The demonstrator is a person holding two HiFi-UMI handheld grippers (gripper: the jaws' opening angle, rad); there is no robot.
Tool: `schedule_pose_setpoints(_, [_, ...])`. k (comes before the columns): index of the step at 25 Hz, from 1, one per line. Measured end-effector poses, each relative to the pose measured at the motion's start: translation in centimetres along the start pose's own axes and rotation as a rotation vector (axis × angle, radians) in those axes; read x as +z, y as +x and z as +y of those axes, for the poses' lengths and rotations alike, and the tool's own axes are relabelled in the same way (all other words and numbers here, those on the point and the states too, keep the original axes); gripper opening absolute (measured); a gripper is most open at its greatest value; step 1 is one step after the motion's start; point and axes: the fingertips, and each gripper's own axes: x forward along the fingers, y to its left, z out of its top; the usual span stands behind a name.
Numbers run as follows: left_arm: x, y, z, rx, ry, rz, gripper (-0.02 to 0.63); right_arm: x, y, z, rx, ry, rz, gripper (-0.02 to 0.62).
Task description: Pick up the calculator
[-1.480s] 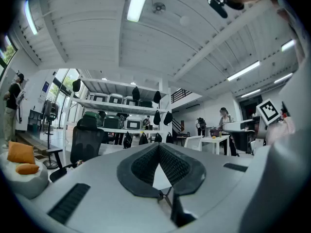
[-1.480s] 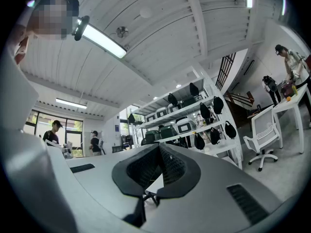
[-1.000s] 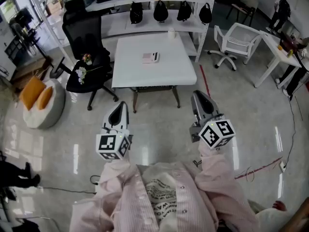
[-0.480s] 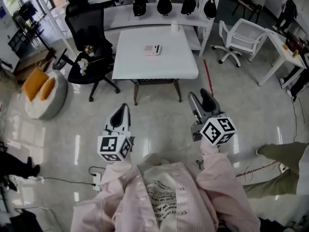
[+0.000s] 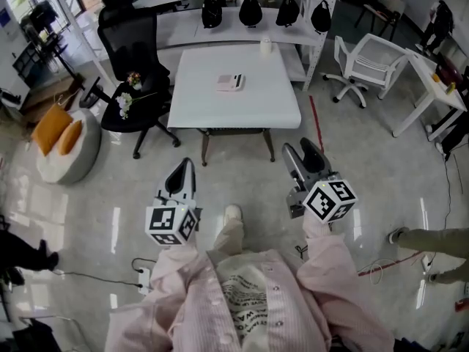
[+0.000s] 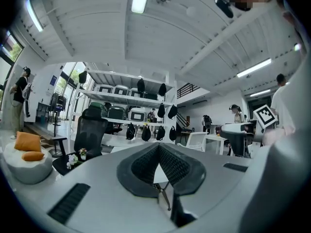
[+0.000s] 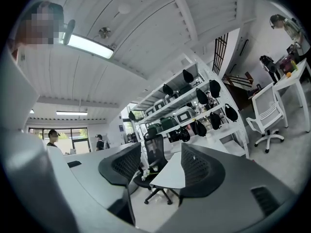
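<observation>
- The calculator (image 5: 230, 82) lies flat near the middle of the white table (image 5: 220, 112), a little toward the far side. It is well ahead of both grippers.
- Its long side runs across the table, roughly in line with the near edge. A darker band shows toward its right end; its keys are too small to make out.
- It is a small, pale, flat rectangle on a smooth, matte, square top with rounded corners.
- The left gripper (image 5: 183, 171) has its ribbed black pads pressed together with nothing between them.
- The right gripper (image 5: 299, 151) has its jaws opening, spread wide, with only air between them.
- Glossy open floor (image 5: 242, 174) lies between the grippers and the table's near edge.
- A black office chair (image 5: 135, 46) stands just beside the table's left side, and a white chair (image 5: 366, 57) stands apart to the right.
</observation>
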Motion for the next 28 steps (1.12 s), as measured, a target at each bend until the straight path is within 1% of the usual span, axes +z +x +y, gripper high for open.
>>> schedule_pose_setpoints(3, [-0.1,2.5,1.0,0.003,-0.006,0.001,0.0,0.1,2.1,-1.3,0.007,0.031,-0.001,0.227])
schedule_pose_setpoints(6, [-0.3,5.6,2.2,0.005,-0.019,0.006,0.002,0.0,4.7,-2.8,0.013,0.036,0.012,0.227])
schedule_pose_setpoints(12, [-0.5,12.3,4.3,-0.012,-0.03,0.036,0.002,0.1,10.7,-6.0,-0.008,0.042,0.044,0.227])
schedule_pose_setpoints(23, [-1.2,24.0,10.3,-0.027,-0.055,0.081,0.002,-0.7,22.0,-11.0,-0.036,0.07,0.083,0.227])
schedule_pose_setpoints(28, [-1.7,27.8,11.8,-0.043,-0.062,0.094,0.002,-1.6,25.3,-12.7,-0.047,0.092,0.092,0.227])
